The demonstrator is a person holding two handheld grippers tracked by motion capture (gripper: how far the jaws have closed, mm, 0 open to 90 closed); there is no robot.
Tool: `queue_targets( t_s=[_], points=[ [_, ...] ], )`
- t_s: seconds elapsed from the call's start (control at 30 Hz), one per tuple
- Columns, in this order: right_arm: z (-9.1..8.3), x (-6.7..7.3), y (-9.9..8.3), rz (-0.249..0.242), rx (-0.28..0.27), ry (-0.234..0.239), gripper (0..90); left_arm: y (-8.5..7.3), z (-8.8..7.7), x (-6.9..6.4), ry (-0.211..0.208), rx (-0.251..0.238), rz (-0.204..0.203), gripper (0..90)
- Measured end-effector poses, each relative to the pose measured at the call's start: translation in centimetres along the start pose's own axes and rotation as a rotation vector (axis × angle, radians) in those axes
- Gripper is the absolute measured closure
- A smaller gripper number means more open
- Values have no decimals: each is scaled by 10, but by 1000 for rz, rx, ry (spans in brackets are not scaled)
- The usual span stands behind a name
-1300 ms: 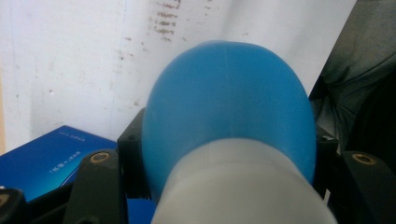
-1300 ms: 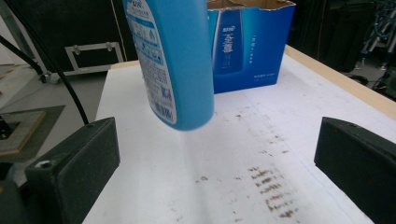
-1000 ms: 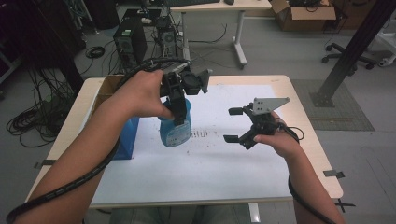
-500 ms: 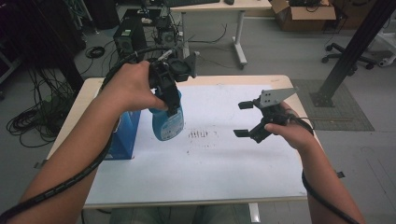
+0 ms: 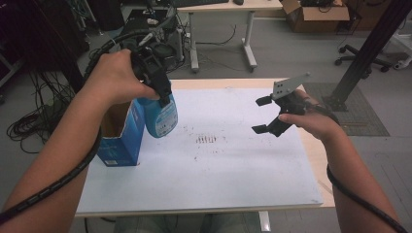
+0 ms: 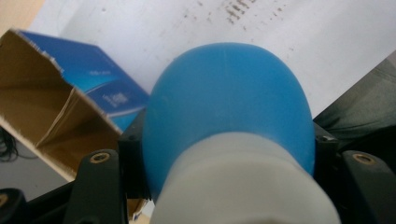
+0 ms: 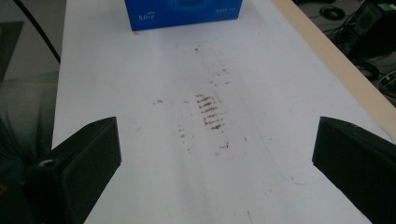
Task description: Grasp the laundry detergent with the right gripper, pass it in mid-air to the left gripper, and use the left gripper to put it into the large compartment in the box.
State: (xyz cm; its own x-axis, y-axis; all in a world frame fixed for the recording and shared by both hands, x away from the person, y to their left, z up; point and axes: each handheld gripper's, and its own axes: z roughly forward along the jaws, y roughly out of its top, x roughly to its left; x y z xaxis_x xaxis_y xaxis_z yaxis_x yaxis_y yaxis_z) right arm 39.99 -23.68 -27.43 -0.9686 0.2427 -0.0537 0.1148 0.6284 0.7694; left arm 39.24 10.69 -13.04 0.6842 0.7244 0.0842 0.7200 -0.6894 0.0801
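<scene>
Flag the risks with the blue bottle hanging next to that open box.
1. The left gripper grips the blue bottle only near its white cap, body hanging free, so it may swing or slip.
2. The bottle hangs beside the open blue box; it could clip the flap and tip it.
3. The right gripper stands open, away, giving no support.

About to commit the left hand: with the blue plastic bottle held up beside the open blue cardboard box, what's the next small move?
Probably carry the blue plastic bottle leftward over the open blue cardboard box: the left gripper grips its white neck, hanging off the table beside the box's opening.
</scene>
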Motion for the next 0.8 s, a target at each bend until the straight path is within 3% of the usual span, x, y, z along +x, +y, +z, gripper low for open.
queue_targets(
  t_s=[0.1, 0.17, 0.33, 0.37, 0.43, 0.47, 0.57, 0.6, 0.63, 0.8],
  points=[
    [1, -2, 1, -4, 22, 6, 14, -3, -6, 9, -9, -3, -48, 376],
    [0, -3, 2, -4, 32, 10, 15, -6, -12, 16, -1, -9, -104, 376],
    [-1, -5, 5, -13, 56, 14, 15, -9, -20, 28, 10, -1, -158, 376],
    [-1, -6, 6, -16, 62, 15, 15, -12, -25, 34, 11, -8, -205, 376],
    [-1, -6, 8, -21, 76, 16, 15, -13, -27, 38, 12, -7, -227, 376],
    [-1, -6, 8, -24, 86, 19, 17, -17, -32, 45, 14, -10, -267, 376],
    [1, -7, 9, -29, 109, 23, 17, -19, -35, 51, 17, -10, -293, 376],
    [2, -7, 9, -31, 117, 25, 18, -22, -38, 58, 24, -5, -335, 376],
    [3, -7, 9, -31, 122, 28, 18, -22, -38, 58, 24, -5, -335, 376],
    [4, -8, 10, -57, 153, 37, 19, -30, -44, 75, 38, 6, -417, 376]
  ],
)
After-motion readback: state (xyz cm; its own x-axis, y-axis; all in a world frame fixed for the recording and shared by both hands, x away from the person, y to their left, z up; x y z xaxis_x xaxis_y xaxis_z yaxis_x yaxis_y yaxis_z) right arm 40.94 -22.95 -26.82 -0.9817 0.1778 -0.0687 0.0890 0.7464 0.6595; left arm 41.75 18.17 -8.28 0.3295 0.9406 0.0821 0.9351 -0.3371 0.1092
